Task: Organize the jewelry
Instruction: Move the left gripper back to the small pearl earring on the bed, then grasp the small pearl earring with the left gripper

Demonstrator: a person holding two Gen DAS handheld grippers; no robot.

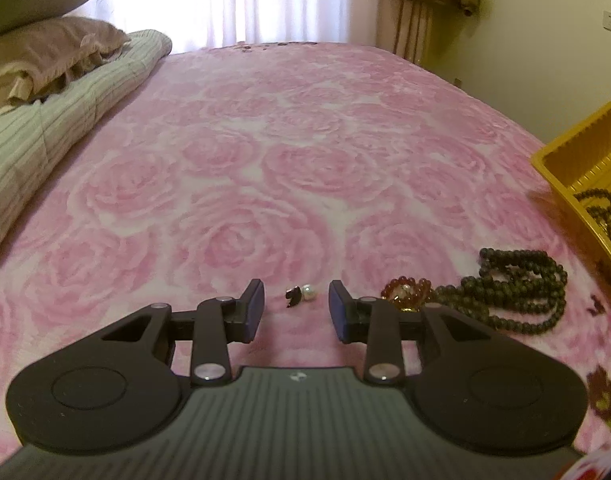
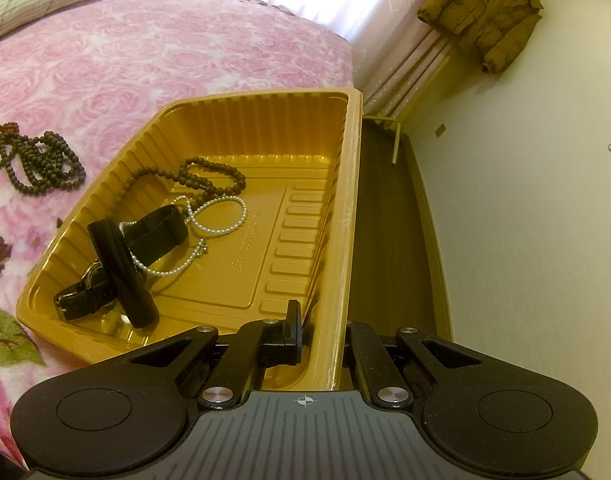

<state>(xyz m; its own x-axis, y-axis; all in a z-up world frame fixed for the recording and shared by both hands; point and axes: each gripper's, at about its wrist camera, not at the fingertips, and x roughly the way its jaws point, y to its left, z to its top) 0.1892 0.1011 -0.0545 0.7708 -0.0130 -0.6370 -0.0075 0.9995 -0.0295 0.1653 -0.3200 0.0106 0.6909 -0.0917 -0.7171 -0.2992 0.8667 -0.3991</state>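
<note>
While spread wide over the blanket: left gripper [image 1: 296, 306], jaws apart, holding nothing.
Between the left fingers, slightly beyond the tips: pearl earring [image 1: 308, 293] with a small dark piece [image 1: 292, 296] touching its left side, both on the pink rose blanket [image 1: 265, 168].
Just right of the left gripper: amber bead bracelet [image 1: 405, 292], touching a heap of dark bead strands [image 1: 521, 294].
Far right: gold tray [image 1: 573, 164], some beads inside.
Right gripper [image 2: 323, 328]: straddling the tray's near right wall [image 2: 345, 240], one finger inside, the other outside and mostly hidden; pinching probably, but cannot tell for sure.
Inside the tray: dark bead necklace [image 2: 209, 174], pearl strand [image 2: 221, 216], black band [image 2: 153, 232], black wristwatch [image 2: 85, 296].
Far left: folded green quilt [image 1: 45, 132], pillows [image 1: 41, 48].
Far right wall: brown jacket [image 2: 481, 12] hanging.
</note>
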